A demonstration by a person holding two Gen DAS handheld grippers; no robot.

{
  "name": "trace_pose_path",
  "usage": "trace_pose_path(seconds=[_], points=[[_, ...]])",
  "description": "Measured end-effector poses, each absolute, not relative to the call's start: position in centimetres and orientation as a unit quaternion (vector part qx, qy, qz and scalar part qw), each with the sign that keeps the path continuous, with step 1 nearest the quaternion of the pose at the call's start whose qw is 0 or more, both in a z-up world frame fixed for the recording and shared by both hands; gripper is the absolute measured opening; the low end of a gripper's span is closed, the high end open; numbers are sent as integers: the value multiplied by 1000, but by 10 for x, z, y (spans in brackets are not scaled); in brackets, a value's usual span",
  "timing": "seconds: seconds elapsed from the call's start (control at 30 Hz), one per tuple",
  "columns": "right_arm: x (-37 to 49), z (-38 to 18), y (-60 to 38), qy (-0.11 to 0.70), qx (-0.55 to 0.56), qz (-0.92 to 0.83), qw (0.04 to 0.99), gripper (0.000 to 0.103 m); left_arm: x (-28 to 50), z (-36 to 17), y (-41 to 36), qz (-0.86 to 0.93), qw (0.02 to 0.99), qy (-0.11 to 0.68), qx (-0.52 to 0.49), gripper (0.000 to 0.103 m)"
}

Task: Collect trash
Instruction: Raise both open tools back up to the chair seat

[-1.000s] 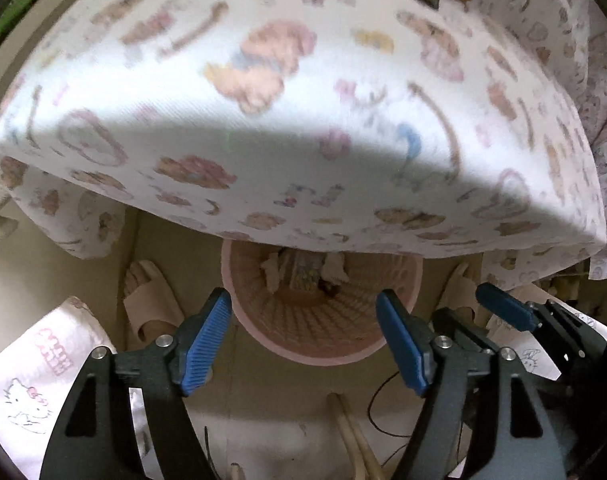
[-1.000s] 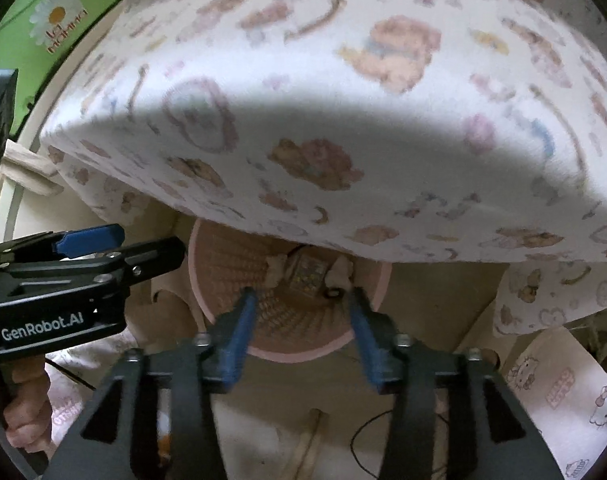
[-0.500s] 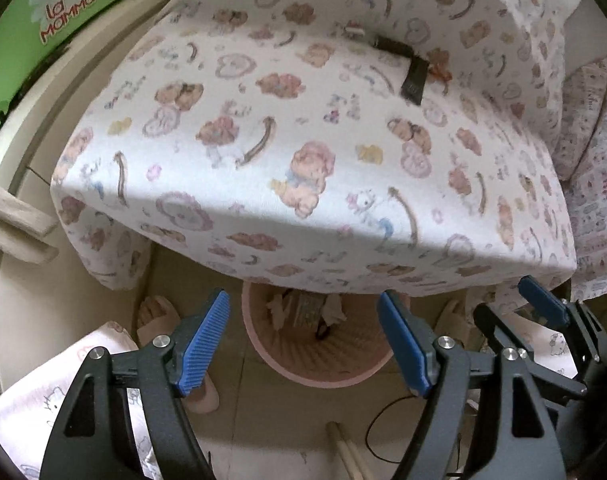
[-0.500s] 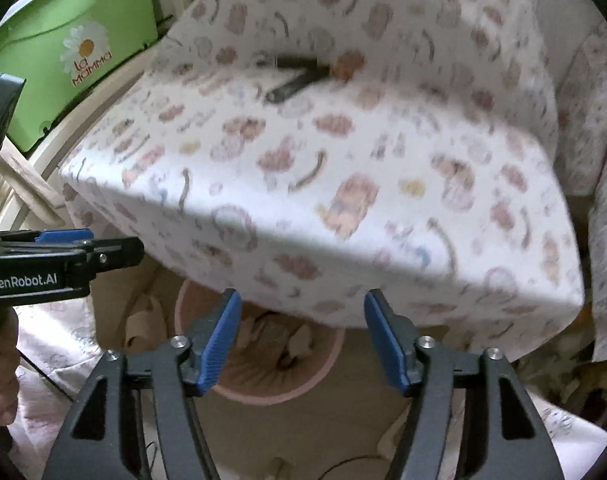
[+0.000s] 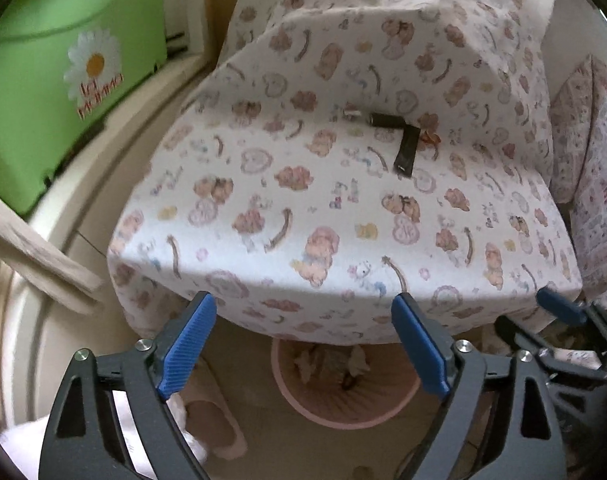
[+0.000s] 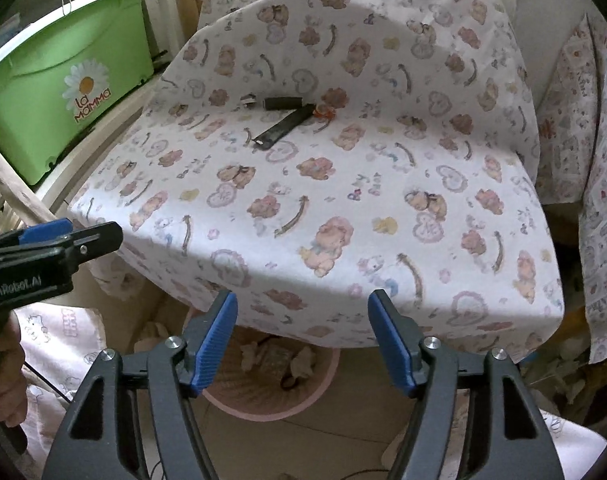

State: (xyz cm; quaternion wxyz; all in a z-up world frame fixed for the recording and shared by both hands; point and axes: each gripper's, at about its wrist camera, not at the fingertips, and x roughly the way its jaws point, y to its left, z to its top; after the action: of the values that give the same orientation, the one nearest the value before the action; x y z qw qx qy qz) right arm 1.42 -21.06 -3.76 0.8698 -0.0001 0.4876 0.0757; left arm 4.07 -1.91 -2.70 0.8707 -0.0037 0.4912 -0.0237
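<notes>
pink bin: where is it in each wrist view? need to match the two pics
Left wrist: pink bin at bottom centre, on the floor between the left tongs' blue pads, its far side hidden under the patterned cloth's edge.
Right wrist: pink bin at bottom, left of centre, behind the right tongs' left blue pad, also half under the cloth edge.
Shared landmark: the flat black strip lying on the cloth.
</notes>
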Motion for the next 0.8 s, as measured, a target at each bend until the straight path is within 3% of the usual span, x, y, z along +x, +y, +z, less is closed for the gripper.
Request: trace_pose_path(seconds=[0.37, 0.5, 0.8], points=[[74, 21, -228, 471, -43, 64, 879, 70, 88, 33, -32, -30, 885, 462, 53, 89], [107, 35, -244, 477, -13, 68, 876, 70, 111, 52, -39, -43, 892, 447, 53, 95], [156, 35, -256, 466, 39, 74, 881, 70, 162, 66, -46, -61, 903, 425, 37, 96]])
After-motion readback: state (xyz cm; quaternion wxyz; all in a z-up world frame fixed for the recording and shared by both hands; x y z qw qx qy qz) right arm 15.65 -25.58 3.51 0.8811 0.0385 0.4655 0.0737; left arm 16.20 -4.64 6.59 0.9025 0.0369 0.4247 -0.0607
